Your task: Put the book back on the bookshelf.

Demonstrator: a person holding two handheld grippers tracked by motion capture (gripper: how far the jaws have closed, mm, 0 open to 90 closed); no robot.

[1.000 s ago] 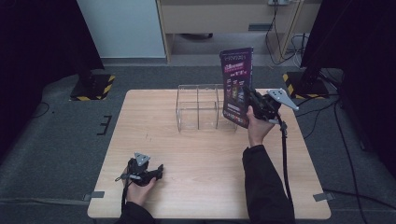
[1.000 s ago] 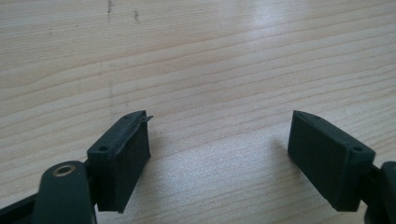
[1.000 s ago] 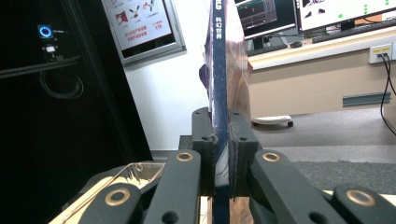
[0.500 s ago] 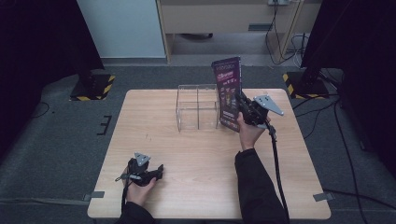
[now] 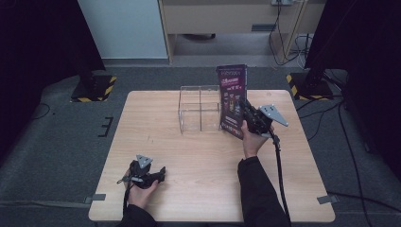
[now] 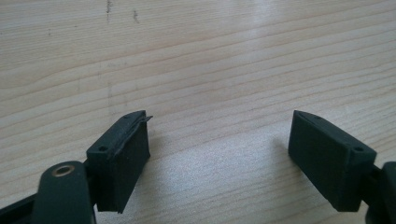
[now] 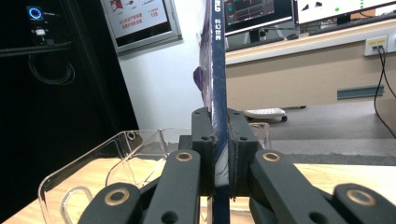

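Two grippers: I've got one in each hand, and I'm calling it from the high view's clock face.
Right gripper (image 5: 245, 113): clamped tight on the book, both black pads pressed flat against its covers, sitting out around 2 o'clock on the table.
Right-gripper close-up: I'm looking straight along the book (image 7: 217, 93) edge-on, dark blue spine up the middle, jaws pinching it from either side.
Book (image 5: 232, 101): upright, purple cover facing me in the high view, lower edge down near the tabletop, just at the right-hand wall of the clear box.
Contact with box: I can't tell whether book and box wall are touching or just beside each other.
Clear box (image 5: 199, 109): transparent, with a divider down the middle, standing at about 12 o'clock on the table; its curved rim (image 7: 116, 144) sits at 9 o'clock from my right jaws.
Left gripper (image 5: 158, 172): jaws spread wide, nothing between them, parked at 7 o'clock near the table's front edge with my hand under it.
Left-gripper close-up: bare wood between the two pads (image 6: 123, 158), gripper low over the surface.
Table (image 5: 198, 175): light wood grain, with dark floor around it.
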